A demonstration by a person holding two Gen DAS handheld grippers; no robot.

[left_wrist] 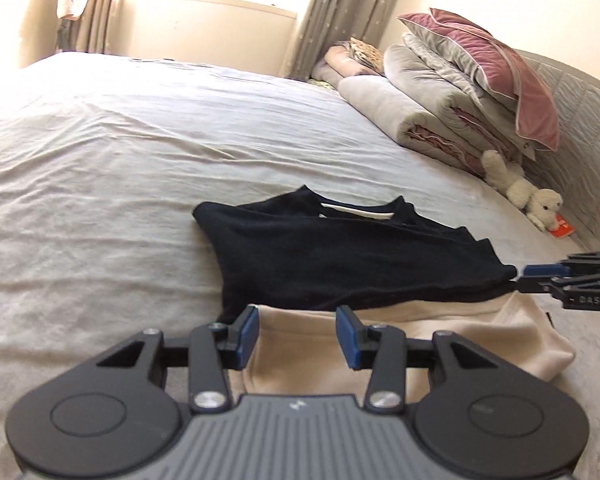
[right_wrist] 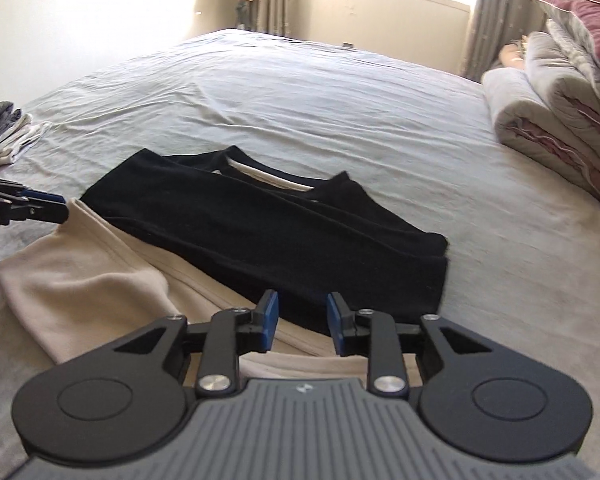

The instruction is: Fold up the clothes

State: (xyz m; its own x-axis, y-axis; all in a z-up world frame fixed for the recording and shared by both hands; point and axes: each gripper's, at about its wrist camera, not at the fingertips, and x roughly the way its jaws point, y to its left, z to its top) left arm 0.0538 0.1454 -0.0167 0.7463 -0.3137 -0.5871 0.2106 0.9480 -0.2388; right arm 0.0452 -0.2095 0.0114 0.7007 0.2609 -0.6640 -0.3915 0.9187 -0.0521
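A black top (left_wrist: 340, 256) (right_wrist: 284, 232) with a white inner neckband lies folded on the bed, partly over a beige garment (left_wrist: 460, 332) (right_wrist: 80, 288). My left gripper (left_wrist: 297, 334) hovers open over the beige cloth, at the black top's near left edge; in the right wrist view it (right_wrist: 56, 205) shows side-on by the beige garment's corner. My right gripper (right_wrist: 302, 322) is open, its blue pads (right_wrist: 270, 320) on either side of the black top's near hem. From the left wrist view its tips (left_wrist: 526, 278) meet the black top's right corner.
The garments rest on a wrinkled grey bed sheet (left_wrist: 140, 152). Folded quilts and a pink pillow (left_wrist: 480, 92) are stacked by the headboard, with a white plush toy (left_wrist: 524, 192) beside them. A small pile of clothes (right_wrist: 8, 136) lies at the left bed edge. Curtains and a window stand behind.
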